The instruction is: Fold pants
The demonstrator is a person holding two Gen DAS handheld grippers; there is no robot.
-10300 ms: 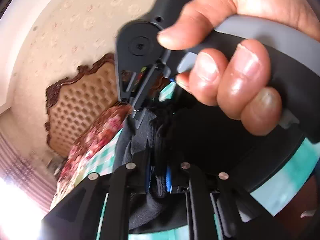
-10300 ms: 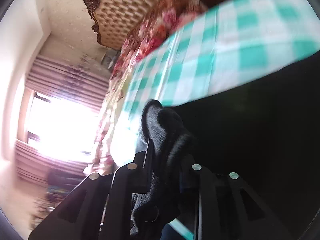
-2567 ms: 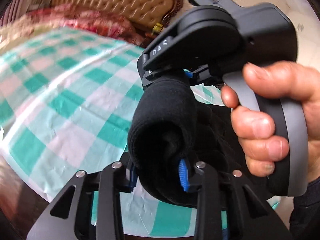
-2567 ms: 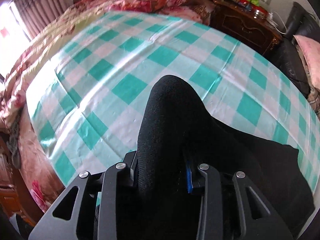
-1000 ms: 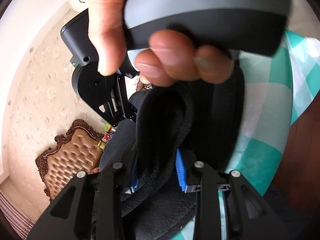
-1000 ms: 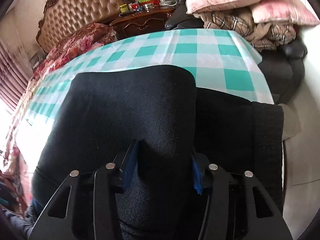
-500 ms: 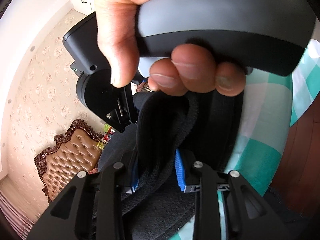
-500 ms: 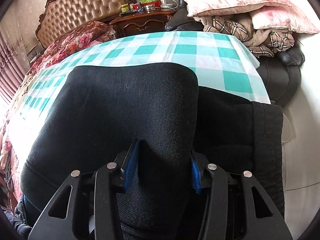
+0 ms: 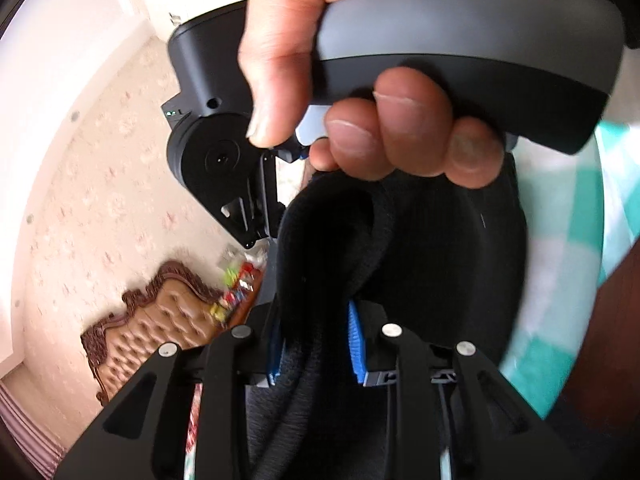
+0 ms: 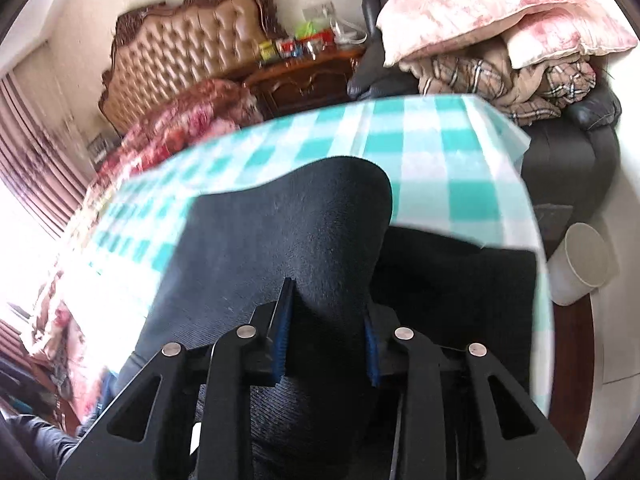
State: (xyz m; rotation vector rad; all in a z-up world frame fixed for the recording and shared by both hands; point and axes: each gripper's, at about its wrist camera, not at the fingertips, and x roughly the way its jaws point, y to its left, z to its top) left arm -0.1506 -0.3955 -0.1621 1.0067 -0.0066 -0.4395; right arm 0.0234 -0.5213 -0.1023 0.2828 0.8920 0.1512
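Observation:
The black pants (image 10: 280, 220) lie on a table under a teal-and-white checked cloth (image 10: 440, 140). In the right wrist view my right gripper (image 10: 326, 336) has a thick fold of the pants between its blue pads, and its jaws are closing on it. The fold stands up from the layer beneath. In the left wrist view my left gripper (image 9: 316, 340) pinches another bunched fold of the pants (image 9: 440, 260), with its jaws closing slightly. Just above it a person's hand (image 9: 392, 148) grips the other gripper's housing (image 9: 216, 160).
A tufted brown headboard (image 10: 192, 40), floral bedding (image 10: 180, 120) and a cluttered wooden nightstand (image 10: 304, 76) lie beyond the table. Pink pillows and plaid blankets (image 10: 500, 20) are piled on a dark armchair at the right. A white cup-shaped bin (image 10: 584, 256) is beside the table's right edge.
Both grippers have risen with their folds of fabric. The right jaws have narrowed on the fold, and more of the checked cloth shows beyond the pants.

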